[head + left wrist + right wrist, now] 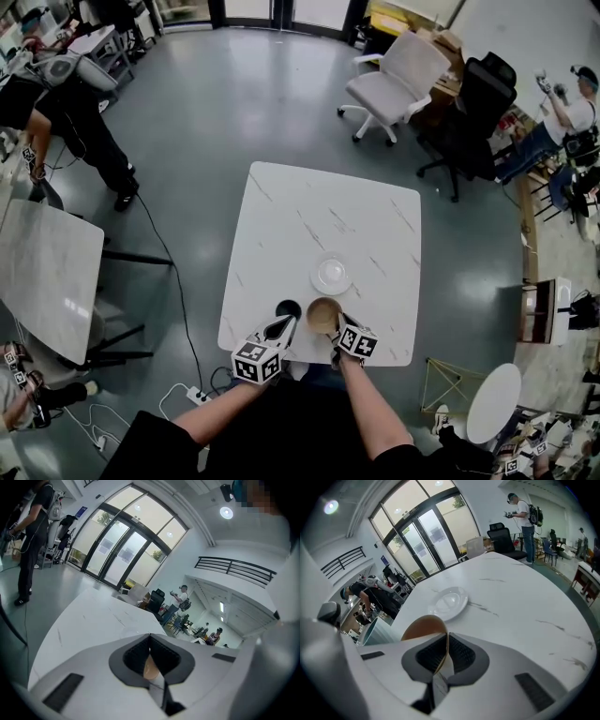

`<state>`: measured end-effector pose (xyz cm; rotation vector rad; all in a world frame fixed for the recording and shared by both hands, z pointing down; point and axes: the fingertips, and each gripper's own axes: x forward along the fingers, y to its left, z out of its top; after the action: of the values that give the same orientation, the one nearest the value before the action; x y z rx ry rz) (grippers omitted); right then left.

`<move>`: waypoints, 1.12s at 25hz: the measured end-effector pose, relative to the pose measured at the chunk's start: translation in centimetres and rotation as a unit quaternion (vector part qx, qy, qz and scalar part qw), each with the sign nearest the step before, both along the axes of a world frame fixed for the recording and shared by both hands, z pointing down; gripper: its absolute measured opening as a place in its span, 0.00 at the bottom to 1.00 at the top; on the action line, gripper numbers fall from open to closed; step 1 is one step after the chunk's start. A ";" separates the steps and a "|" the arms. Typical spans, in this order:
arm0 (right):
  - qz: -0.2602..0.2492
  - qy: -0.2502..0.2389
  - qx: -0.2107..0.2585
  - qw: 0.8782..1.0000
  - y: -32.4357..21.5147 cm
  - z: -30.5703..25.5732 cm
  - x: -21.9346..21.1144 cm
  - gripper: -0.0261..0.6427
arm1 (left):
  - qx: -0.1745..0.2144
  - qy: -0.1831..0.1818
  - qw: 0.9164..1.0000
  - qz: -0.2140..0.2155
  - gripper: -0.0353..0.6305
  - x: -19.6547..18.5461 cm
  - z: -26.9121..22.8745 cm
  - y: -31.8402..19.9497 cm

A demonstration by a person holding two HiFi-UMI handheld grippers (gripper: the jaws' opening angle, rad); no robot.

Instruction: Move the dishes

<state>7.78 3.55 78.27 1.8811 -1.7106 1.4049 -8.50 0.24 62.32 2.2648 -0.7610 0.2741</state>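
Note:
On the white marble table [309,211] a white plate [331,275] lies right of centre. Just nearer me a tan bowl [322,315] hangs tilted, its rim pinched in my right gripper [334,329]. In the right gripper view the gripper [443,660] is shut on that bowl [423,626], with the plate [449,603] beyond it. A dark cup [288,308] stands left of the bowl, at the tip of my left gripper [284,325]. The left gripper view shows its jaws [151,660] shut, a tan sliver in the gap behind the pads, and bare tabletop [84,616] ahead.
A white office chair [398,80] and a black one [473,112] stand beyond the table. A second marble table [47,272] is at the left, a small round table [492,401] at the lower right. A power strip [195,396] lies on the floor. People stand around the room's edges.

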 end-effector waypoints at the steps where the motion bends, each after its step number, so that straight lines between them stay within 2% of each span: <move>1: 0.000 -0.001 0.001 1.000 0.0 0.1 0.0 0.08 | 0.000 -0.001 1.000 -0.002 0.08 0.2 -0.1 0.0; 7: -0.024 -0.001 -0.004 1.000 -0.1 0.7 -0.4 0.08 | 0.000 -0.009 1.000 -0.010 0.08 0.9 -0.2 0.1; 10: -0.011 -0.017 -0.003 1.000 -0.5 0.8 -0.5 0.08 | 0.006 -0.014 1.000 -0.015 0.08 1.6 -0.3 -0.5; 15: -0.013 -0.009 -0.002 1.000 -0.7 0.6 -0.2 0.09 | 0.017 -0.015 1.000 -0.019 0.08 3.5 -0.8 -1.3; 17: -0.023 -0.010 0.002 1.000 -1.0 0.3 0.0 0.13 | 0.023 -0.013 0.999 -0.021 0.08 4.3 -1.2 -2.0; 18: -0.027 -0.011 0.007 1.000 -1.3 0.0 0.3 0.19 | 0.024 -0.011 0.999 -0.022 0.08 4.6 -1.4 -2.4; 19: -0.030 -0.012 0.013 0.999 -1.5 -0.4 0.6 0.20 | 0.025 -0.009 0.999 -0.023 0.08 5.0 -1.6 -2.8; 25: -0.051 -0.016 0.030 0.998 -3.3 -1.6 3.3 0.20 | 0.028 -0.004 0.999 -0.037 0.08 6.2 -2.1 -6.7; 28: -0.051 -0.008 0.026 0.998 -4.6 -1.7 5.0 0.20 | 0.036 -0.018 0.998 -0.044 0.08 6.7 -2.4 -9.3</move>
<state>12.81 -1.03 76.59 1.7860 -1.8385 1.3533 -1.84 -9.09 59.95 2.2914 -0.8997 0.2503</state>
